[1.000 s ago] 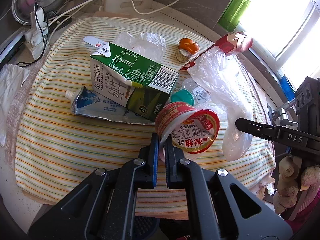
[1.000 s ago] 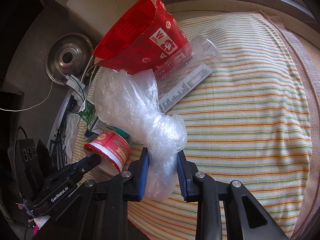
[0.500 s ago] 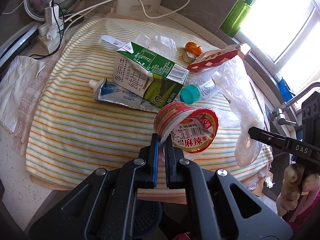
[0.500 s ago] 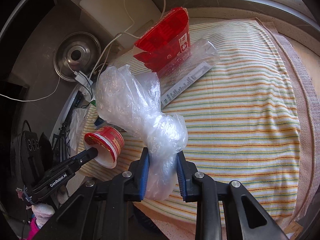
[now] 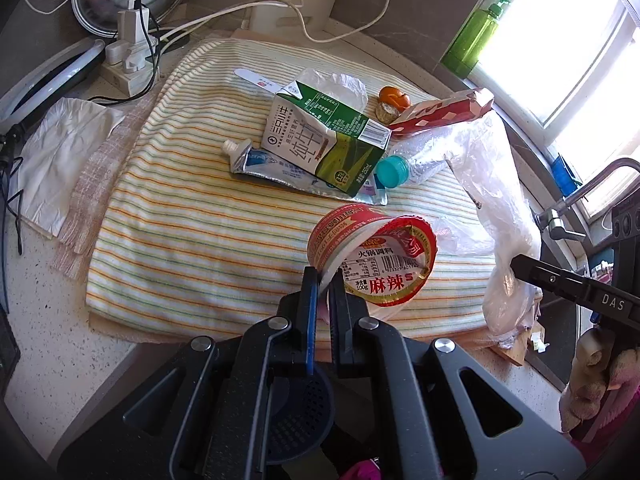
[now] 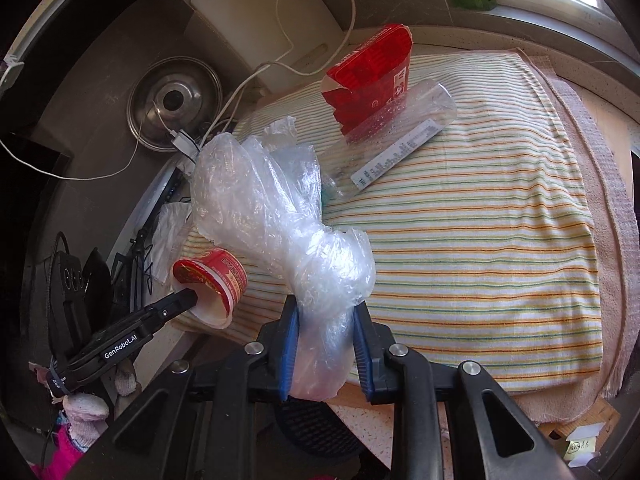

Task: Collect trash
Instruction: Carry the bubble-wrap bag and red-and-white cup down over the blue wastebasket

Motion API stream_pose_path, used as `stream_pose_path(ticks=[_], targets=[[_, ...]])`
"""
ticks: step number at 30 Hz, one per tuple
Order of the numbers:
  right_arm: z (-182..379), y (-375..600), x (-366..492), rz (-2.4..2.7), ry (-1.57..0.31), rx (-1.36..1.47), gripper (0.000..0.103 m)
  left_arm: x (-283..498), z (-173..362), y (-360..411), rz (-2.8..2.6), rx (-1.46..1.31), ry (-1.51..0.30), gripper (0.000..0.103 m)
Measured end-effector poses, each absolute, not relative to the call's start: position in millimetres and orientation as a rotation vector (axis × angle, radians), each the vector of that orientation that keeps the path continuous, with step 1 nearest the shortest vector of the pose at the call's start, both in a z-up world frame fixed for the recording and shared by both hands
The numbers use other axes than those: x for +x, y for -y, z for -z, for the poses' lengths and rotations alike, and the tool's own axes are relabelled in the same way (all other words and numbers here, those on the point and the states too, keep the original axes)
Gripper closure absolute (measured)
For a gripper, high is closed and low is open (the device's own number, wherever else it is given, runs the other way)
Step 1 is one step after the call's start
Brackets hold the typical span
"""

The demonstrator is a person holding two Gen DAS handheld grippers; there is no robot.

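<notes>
Hidden: the toothpaste tube (image 5: 276, 166) lies half under the milk carton (image 5: 324, 136); the clear bottle (image 5: 416, 158) runs under the red box (image 5: 440, 114), only its teal cap plain.
Cup: the red sauce cup (image 5: 374, 254) lies on its side in the air over the striped towel's (image 5: 200, 240) near edge, base facing the camera.
Left gripper (image 5: 325, 280): angled down, clenched on the cup's rim.
Bag: the plastic bag (image 6: 296, 232) stretches away and leftward.
Right gripper (image 6: 323, 320): tilted down, jaws grasping the bag's bunched end.
</notes>
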State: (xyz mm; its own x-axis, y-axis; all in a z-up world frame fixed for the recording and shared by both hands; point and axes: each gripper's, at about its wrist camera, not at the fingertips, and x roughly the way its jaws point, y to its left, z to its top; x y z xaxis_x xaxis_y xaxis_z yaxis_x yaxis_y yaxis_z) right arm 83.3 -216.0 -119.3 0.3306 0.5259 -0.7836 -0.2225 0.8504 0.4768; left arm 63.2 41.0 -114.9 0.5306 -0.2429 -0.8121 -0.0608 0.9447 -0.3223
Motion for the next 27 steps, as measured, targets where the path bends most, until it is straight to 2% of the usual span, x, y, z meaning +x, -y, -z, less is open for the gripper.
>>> stream_pose_path(ticks=[14, 27], targets=[[119, 183, 30, -0.525, -1.143, 0.279, 0.078, -1, 127, -65, 0.094, -0.324, -1.028, 0.100], [144, 154, -11, -0.534, -1.201, 0.234, 0.078, -47, 158, -80, 0.084, -0.349, -1.089, 0.100]])
